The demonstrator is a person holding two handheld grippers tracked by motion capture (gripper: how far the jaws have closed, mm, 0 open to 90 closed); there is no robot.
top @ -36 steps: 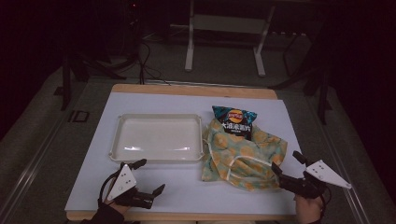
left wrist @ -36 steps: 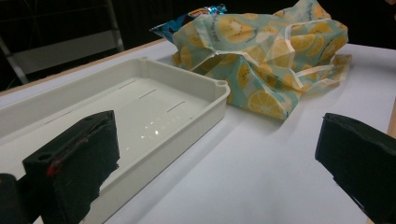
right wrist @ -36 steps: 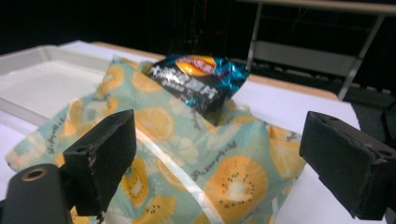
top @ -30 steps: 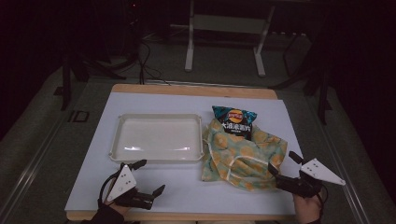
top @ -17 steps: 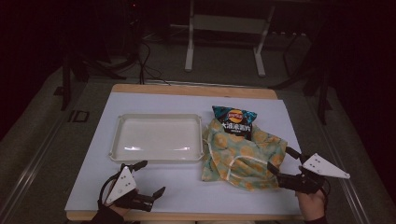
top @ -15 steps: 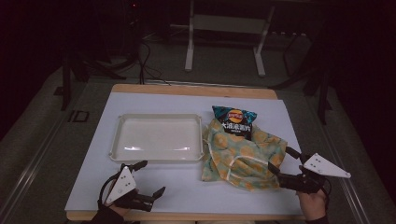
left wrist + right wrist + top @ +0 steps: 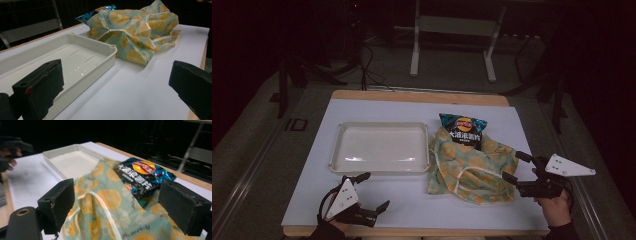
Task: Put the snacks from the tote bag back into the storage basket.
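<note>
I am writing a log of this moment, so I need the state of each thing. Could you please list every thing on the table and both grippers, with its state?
tray: empty, upright, flat on the table.
chip bag: closed, lying on the cloth bag's far part.
cloth bag: crumpled, lying right of the tray.
left gripper: open, holding nothing, near the table's front edge.
right gripper: open, at the cloth bag's right edge.
table: covered by a white sheet.
</note>
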